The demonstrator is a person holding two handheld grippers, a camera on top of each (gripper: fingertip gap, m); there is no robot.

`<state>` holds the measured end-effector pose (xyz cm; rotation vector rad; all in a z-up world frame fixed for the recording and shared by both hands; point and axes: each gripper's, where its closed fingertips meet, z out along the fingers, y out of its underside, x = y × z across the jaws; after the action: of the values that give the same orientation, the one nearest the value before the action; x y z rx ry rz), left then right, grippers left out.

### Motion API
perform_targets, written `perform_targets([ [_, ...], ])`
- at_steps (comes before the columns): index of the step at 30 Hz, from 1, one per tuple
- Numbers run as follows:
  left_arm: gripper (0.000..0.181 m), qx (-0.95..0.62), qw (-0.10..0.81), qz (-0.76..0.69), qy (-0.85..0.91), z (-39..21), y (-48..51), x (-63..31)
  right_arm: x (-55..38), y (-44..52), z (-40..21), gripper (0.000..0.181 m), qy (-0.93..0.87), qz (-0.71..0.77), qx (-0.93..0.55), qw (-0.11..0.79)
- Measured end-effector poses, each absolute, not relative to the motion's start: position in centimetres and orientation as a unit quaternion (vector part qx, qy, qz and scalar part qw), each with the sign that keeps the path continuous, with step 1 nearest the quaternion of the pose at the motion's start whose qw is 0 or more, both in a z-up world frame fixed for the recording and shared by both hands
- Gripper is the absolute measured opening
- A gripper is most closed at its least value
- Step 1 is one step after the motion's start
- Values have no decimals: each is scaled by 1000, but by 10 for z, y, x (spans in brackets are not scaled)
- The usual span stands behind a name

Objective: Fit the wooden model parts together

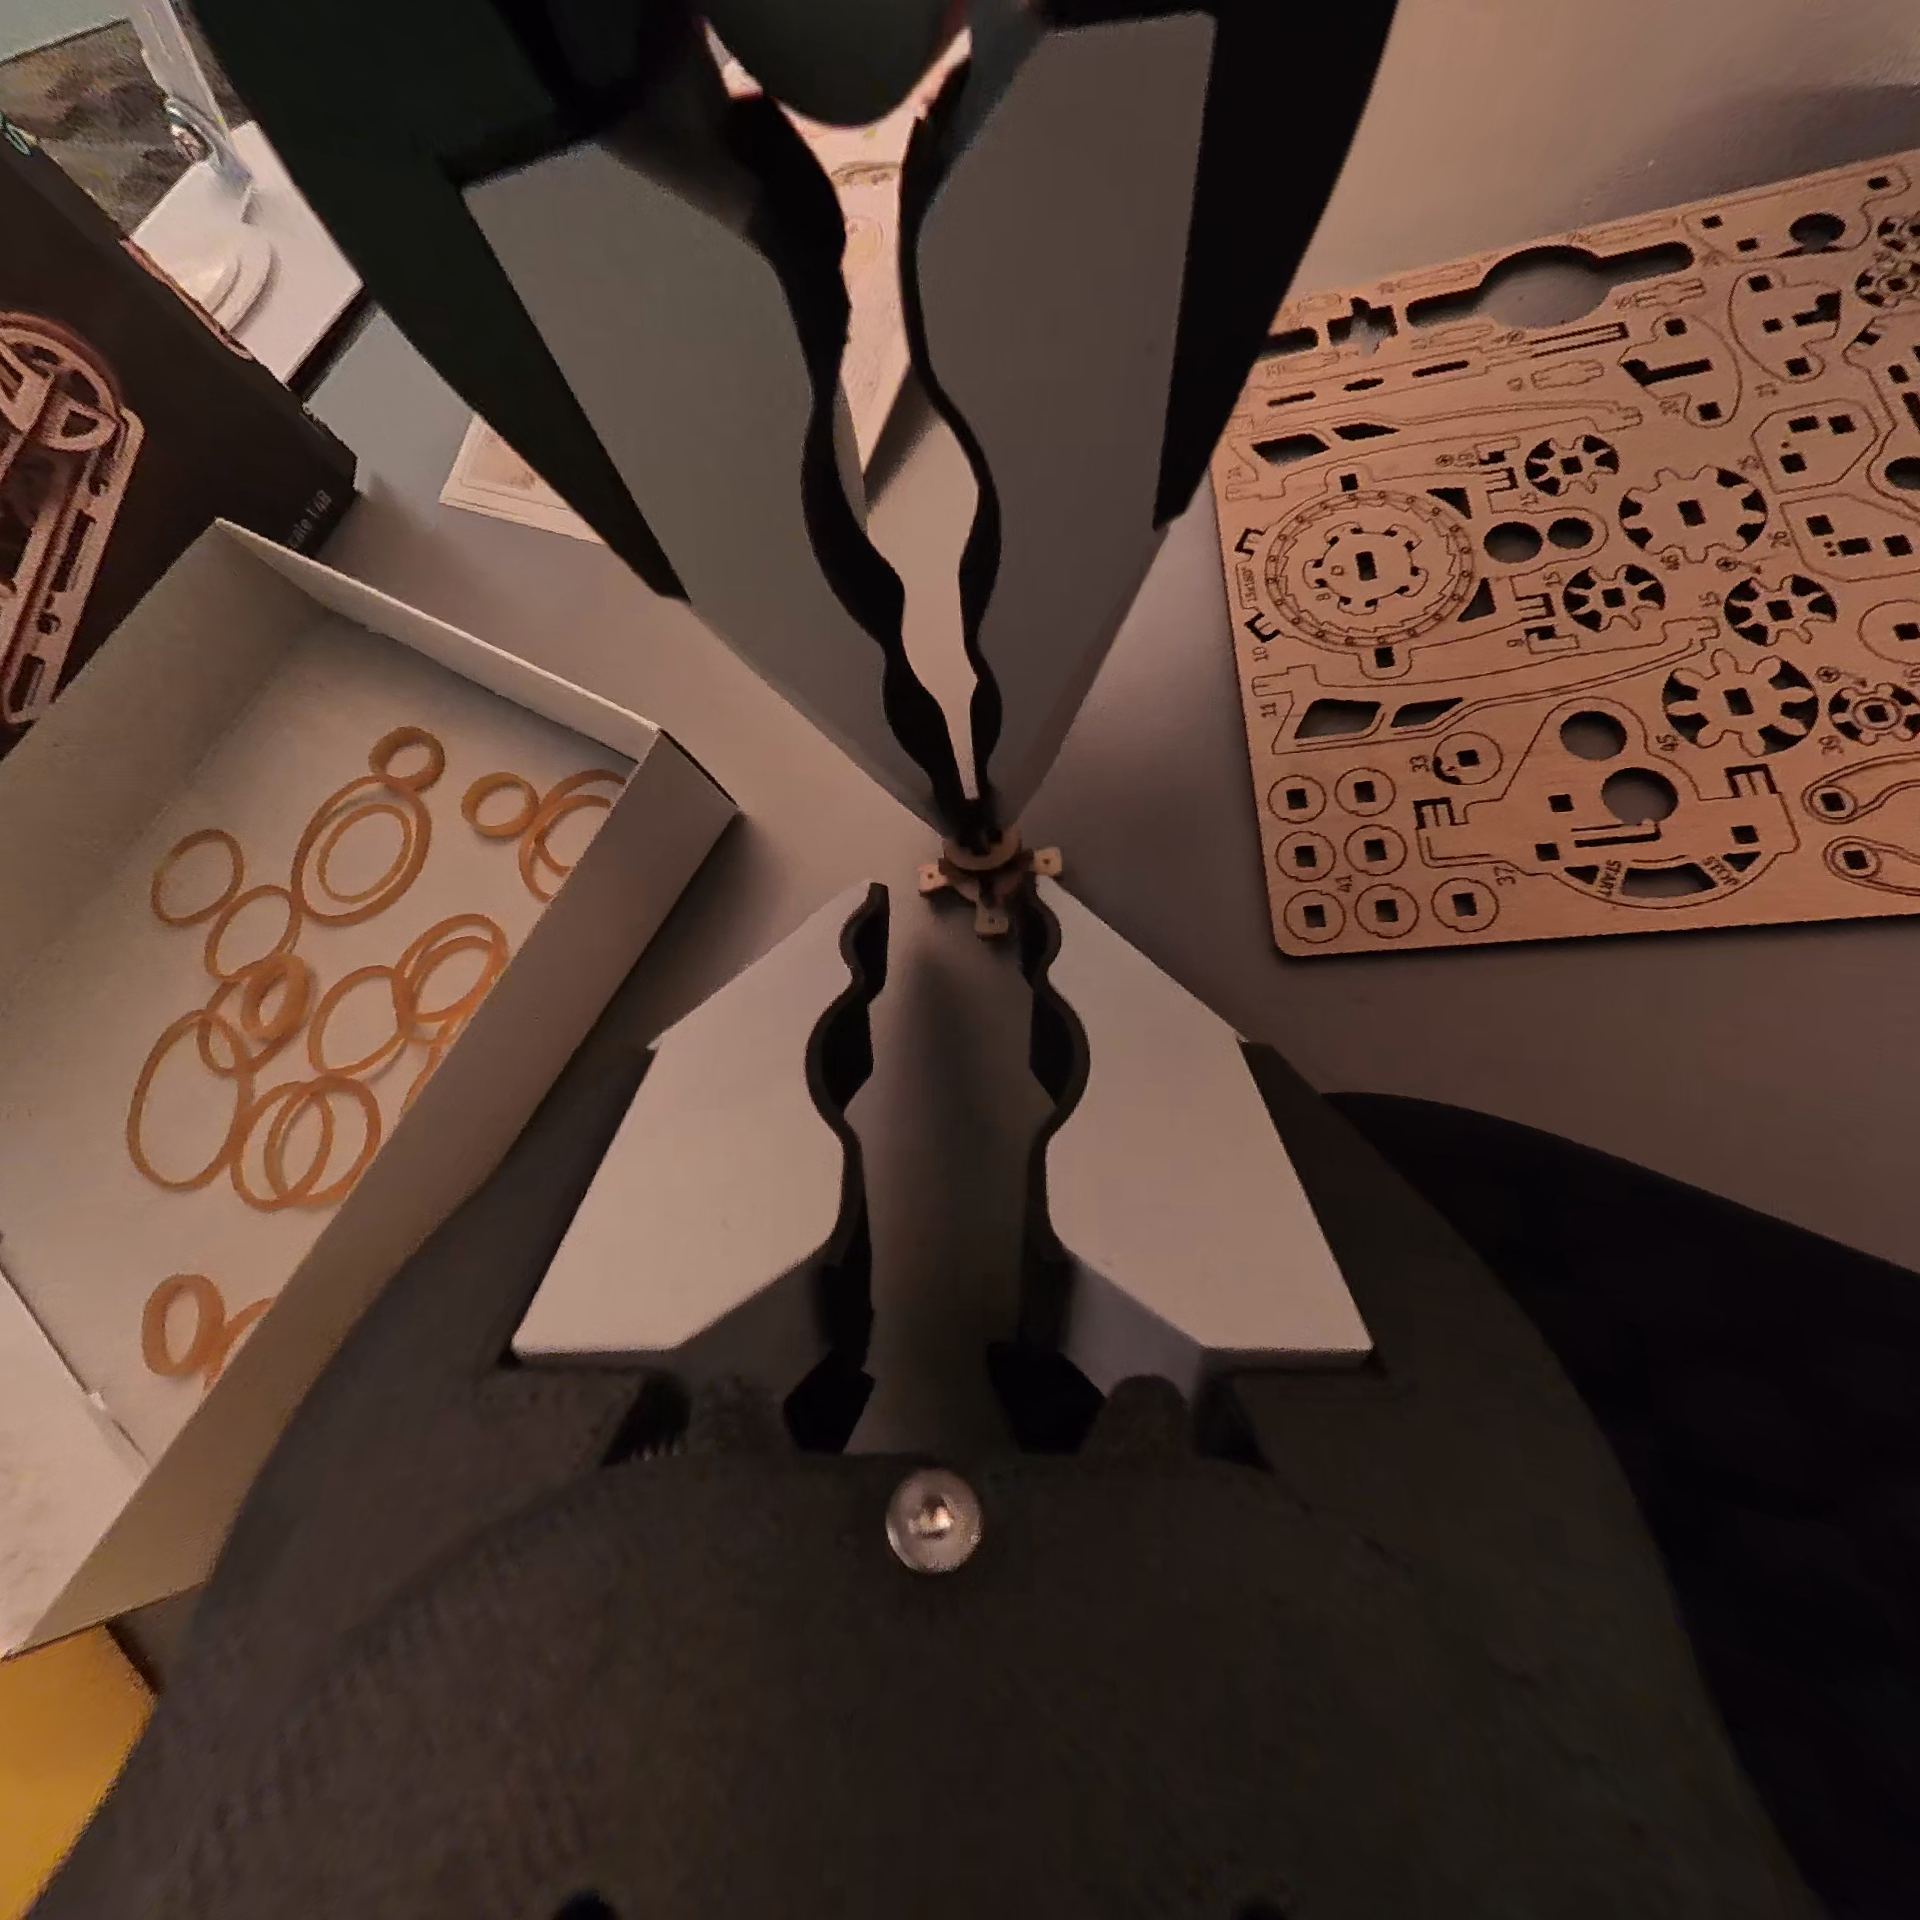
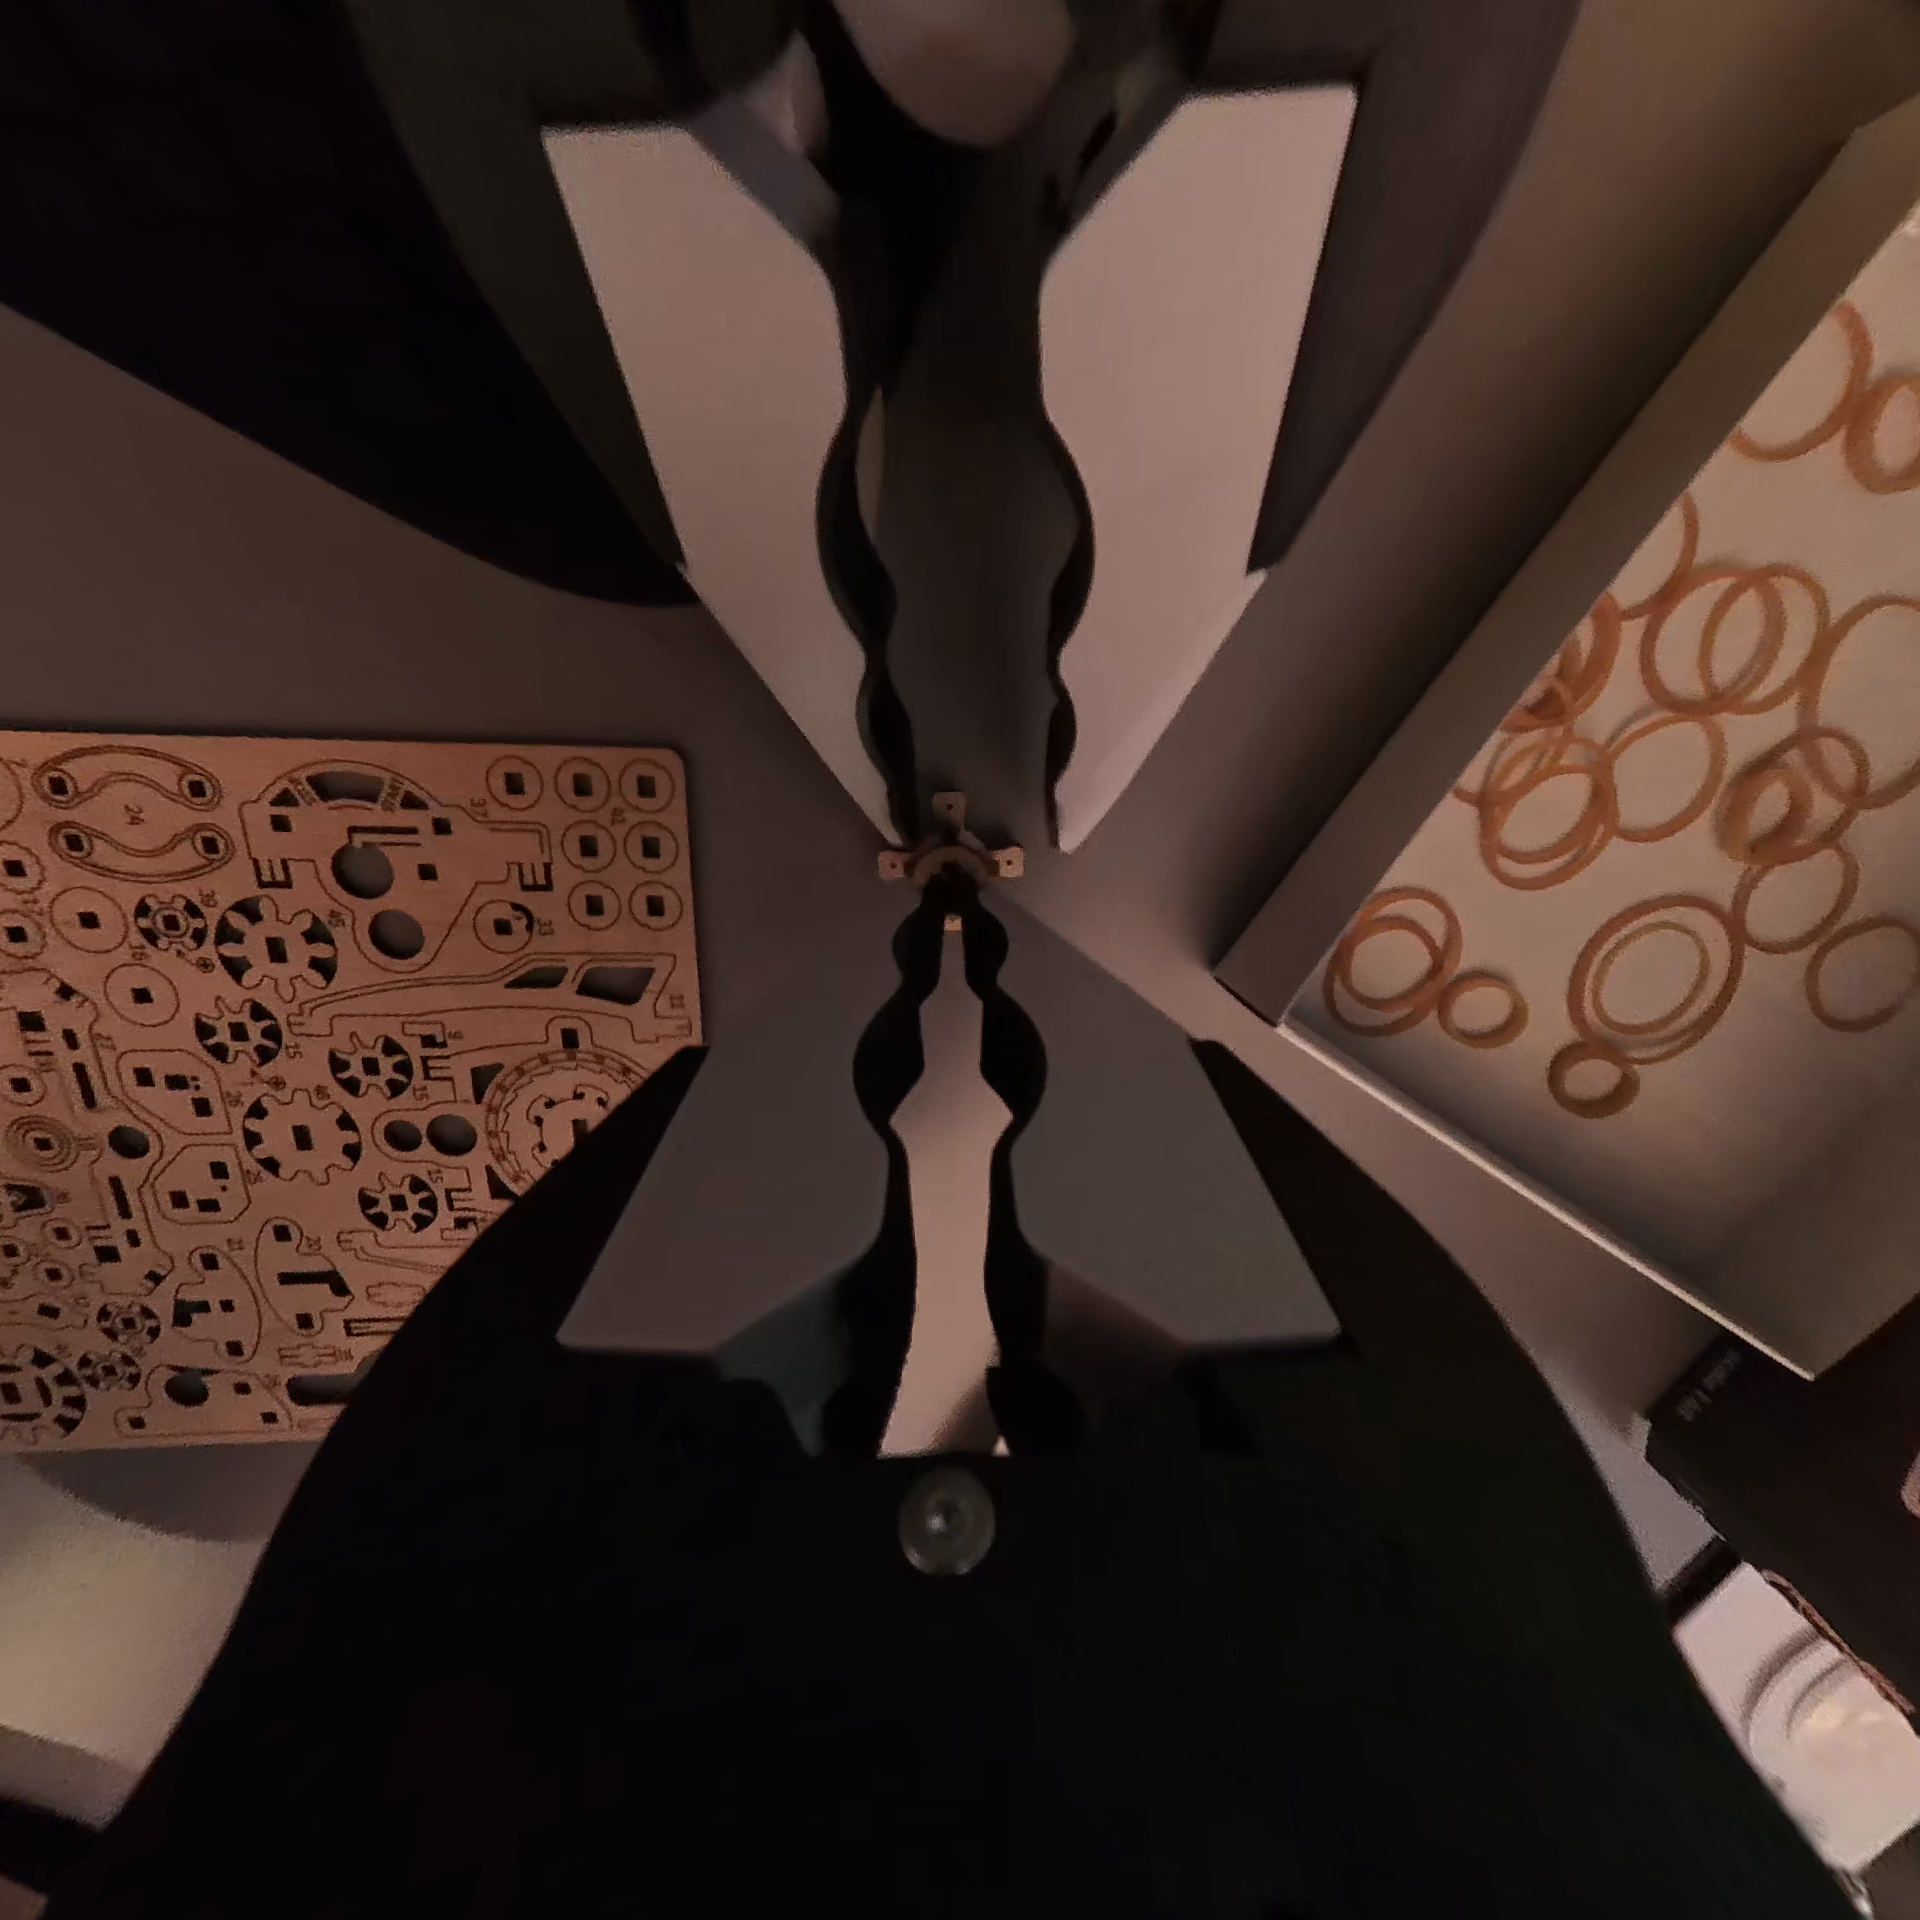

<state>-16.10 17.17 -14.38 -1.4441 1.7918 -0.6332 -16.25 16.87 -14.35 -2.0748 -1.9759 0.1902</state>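
A small wooden cross-shaped part (image 1: 982,883) with a ring at its hub hangs above the grey table between two grippers that meet tip to tip. My left gripper (image 1: 956,904) comes from the bottom of the left wrist view, its fingers narrowly apart and closed on the arms of the cross. My right gripper (image 1: 961,816) comes from the top, nearly fully shut at the hub. In the right wrist view the right gripper (image 2: 945,914) pinches a tiny wooden piece (image 2: 952,921) that meets the cross (image 2: 951,857). The left gripper (image 2: 977,826) is opposite it.
A laser-cut wooden sheet of parts (image 1: 1610,623) lies flat on the table; it also shows in the right wrist view (image 2: 260,1039). A white open box (image 1: 468,644) (image 2: 1403,675) holds several rubber bands (image 1: 291,1039). A dark printed box (image 1: 104,416) stands beyond it. The tips of both grippers are at nearly the same place.
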Motion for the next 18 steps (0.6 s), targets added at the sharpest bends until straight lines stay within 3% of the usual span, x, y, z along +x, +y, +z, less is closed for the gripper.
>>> perform_targets([
  [18,17,-565,368,-231,702,-146,172,-163,-164,169,-139,7,-683,64,-715,133],
])
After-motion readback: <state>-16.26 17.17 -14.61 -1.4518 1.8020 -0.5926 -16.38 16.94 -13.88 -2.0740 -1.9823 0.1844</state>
